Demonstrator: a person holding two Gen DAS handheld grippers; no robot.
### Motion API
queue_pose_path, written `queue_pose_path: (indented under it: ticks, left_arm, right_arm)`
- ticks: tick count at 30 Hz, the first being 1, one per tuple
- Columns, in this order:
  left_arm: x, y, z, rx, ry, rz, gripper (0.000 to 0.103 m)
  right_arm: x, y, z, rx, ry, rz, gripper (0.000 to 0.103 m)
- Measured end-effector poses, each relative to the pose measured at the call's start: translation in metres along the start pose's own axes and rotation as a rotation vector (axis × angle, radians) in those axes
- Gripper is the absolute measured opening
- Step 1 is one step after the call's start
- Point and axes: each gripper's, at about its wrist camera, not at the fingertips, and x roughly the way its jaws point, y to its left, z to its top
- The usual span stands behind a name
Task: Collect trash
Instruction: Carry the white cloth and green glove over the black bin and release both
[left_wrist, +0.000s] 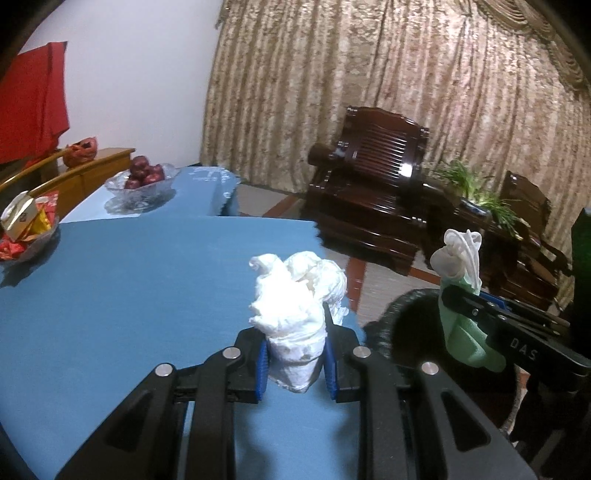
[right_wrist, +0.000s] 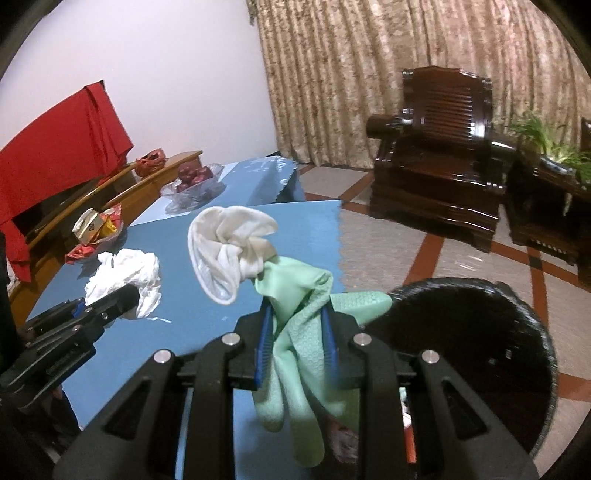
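Two grippers up, both loaded. Through the left wrist view first: left gripper (left_wrist: 294, 354) pinching a crumpled white tissue wad (left_wrist: 295, 295) between its blue pads (left_wrist: 260, 363), wad bulging up and out above the fingers, held over the blue tablecloth (left_wrist: 129, 295) near its right edge. Off to the right, right gripper (left_wrist: 469, 299) reaching in sideways, clamped on a pale green rubber glove (left_wrist: 461, 332) with a white bundle at its top. Readable on that black arm: "DAS", the rest cut off. Below both loads, round black trash bin (left_wrist: 402, 325), only part of the rim showing, the remainder hidden behind the fingers. Far left, clear glass bowl of dark red apples (left_wrist: 142, 177) and a small box in another dish (left_wrist: 20, 218), print too blurred to read.

Over to the right wrist view: right gripper (right_wrist: 297, 339) squeezed on the green glove (right_wrist: 299, 365), glove fingers dangling below the pads, white knotted part flaring above. Held right at the table edge, just beside the bin (right_wrist: 498, 350), whose dark mouth gapes at lower right; something reddish inside, too dim to name. At left, left gripper (right_wrist: 129, 295) side-on, fingertips buried in the tissue wad (right_wrist: 125, 277), faint lettering on its body unreadable. Beyond, dark wooden armchair (right_wrist: 436, 166), patterned beige curtain (right_wrist: 369, 74), red cloth (right_wrist: 55, 155) draped at far left, its lower end cut off.
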Motion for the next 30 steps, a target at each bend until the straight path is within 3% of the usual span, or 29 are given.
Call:
queue_pose_path:
  ticks: [14, 26, 28, 30]
  left_arm:
    - [0.022, -0.097, -0.006, 0.113, 0.033, -0.198, 0.024]
    - [0.084, -0.169, -0.014, 0.182, 0.113, -0.314, 0.024]
    - [0.096, -0.177, -0.015, 0.187, 0.141, -0.346, 0.025]
    - [0.102, -0.179, -0.018, 0.195, 0.157, -0.346, 0.042]
  right_arm:
    - [-0.052, -0.100, -0.035, 0.104, 0.001, -0.178, 0.023]
    - [-0.040, -0.161, -0.055, 0.148, 0.049, -0.269, 0.026]
    - [-0.034, -0.170, -0.058, 0.149, 0.061, -0.276, 0.032]
    - [-0.029, -0.178, -0.061, 0.153, 0.071, -0.293, 0.043]
